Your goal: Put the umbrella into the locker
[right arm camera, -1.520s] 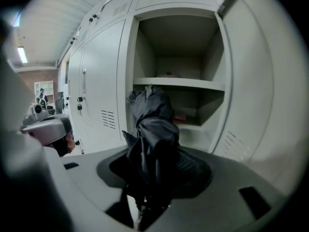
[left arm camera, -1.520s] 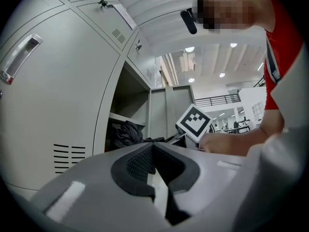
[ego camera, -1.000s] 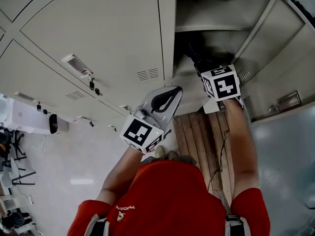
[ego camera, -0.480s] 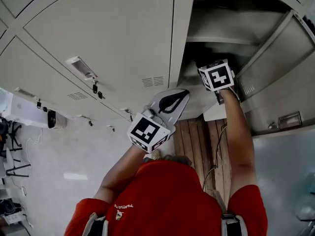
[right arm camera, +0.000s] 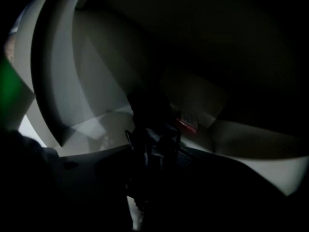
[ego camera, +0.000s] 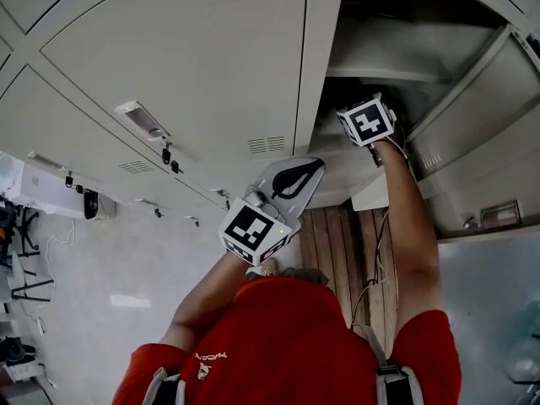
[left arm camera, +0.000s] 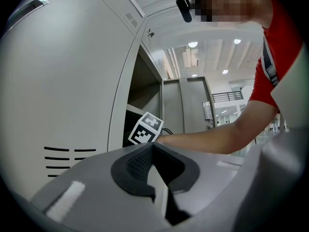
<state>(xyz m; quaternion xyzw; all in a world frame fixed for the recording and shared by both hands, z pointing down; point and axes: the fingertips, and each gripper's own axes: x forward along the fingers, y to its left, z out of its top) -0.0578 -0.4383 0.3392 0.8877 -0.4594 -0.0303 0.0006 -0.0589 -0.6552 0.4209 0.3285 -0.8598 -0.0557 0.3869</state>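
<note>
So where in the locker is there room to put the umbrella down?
The pale locker floor left of the umbrella is bare, up to the left wall. Right of it is bare too. It's tighter at the back, by a small red thing.

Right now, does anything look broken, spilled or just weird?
Nothing stands out. The right gripper holds the dark folded umbrella inside the open locker, which is too dim to show much else. The left gripper is outside, its jaws together and empty. The neighbouring locker doors are shut and look undamaged.

The locker (ego camera: 396,49) is pale grey, the umbrella (right arm camera: 152,132) dark.
</note>
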